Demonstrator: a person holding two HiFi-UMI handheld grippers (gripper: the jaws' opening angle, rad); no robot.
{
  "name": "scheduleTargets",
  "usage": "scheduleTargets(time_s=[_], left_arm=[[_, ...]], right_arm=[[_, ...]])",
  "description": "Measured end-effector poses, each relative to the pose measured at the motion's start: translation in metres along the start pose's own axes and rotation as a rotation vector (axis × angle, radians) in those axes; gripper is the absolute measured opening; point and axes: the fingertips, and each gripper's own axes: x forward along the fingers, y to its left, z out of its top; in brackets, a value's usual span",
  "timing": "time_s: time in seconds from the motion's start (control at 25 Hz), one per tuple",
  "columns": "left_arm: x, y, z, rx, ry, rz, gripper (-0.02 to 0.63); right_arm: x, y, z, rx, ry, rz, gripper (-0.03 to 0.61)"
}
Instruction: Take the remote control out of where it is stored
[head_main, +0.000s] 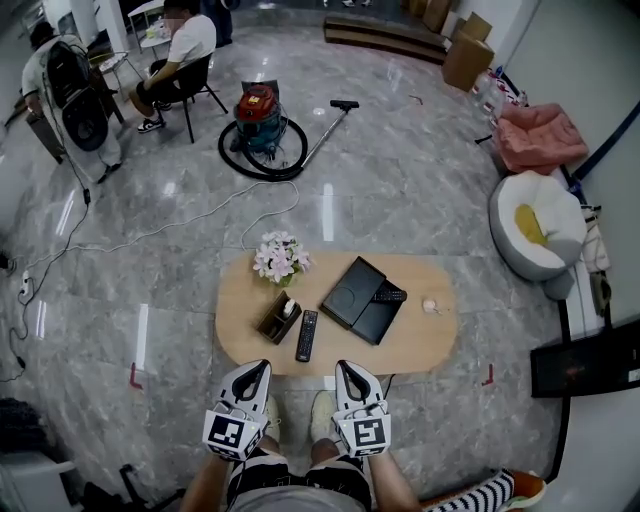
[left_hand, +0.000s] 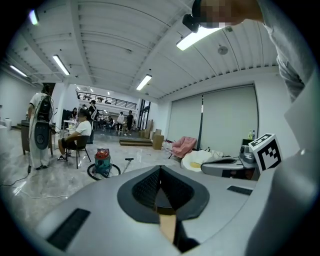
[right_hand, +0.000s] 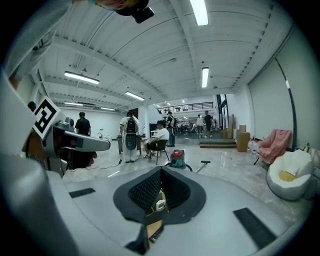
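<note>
Remote control (head_main: 289, 310), white, sits in the brown holder (head_main: 272, 325) on the table (head_main: 420, 345), mid-frame. Left claw (head_main: 262, 366) and right claw (head_main: 342, 365) are closed tight and empty, lower down. I think grabbing hasn't begun; one claw must open and reach.

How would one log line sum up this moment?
left gripper shut, empty | right gripper shut, empty | white remote in holder

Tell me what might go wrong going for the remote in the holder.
The holder is small; pulling the white remote out one-handed may tip or drag it. The black remote lies close beside it and the flowers stand just behind, so a careless approach may knock either. The right gripper and left gripper both have shut jaws, which must open before reaching in.
</note>
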Motion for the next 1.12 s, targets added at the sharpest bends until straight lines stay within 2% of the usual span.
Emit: scheduleTargets(time_s=[0.24,0.48,0.84,1.12], left_arm=[[-0.002,-0.003,-0.001,0.007,0.008,-0.005,0.007],[-0.003,0.001,0.003,-0.02,-0.012,0.018,0.008],[0.0,0.015,-0.018,-0.008,0.004,0.061,0.008],[0.001,0.036,-0.048,-0.019,0.026,0.1,0.008]], right_arm=[[0.0,-0.004,0.006,0.019,-0.034,-0.016,0.008],[0.003,0.001,0.005,-0.011,-0.006,-0.002,0.008],[0.025,0.007,-0.016,-0.014,0.021,0.037,0.008],[0.055,0.013,-0.039,-0.029,0.057,0.078,0.008]])
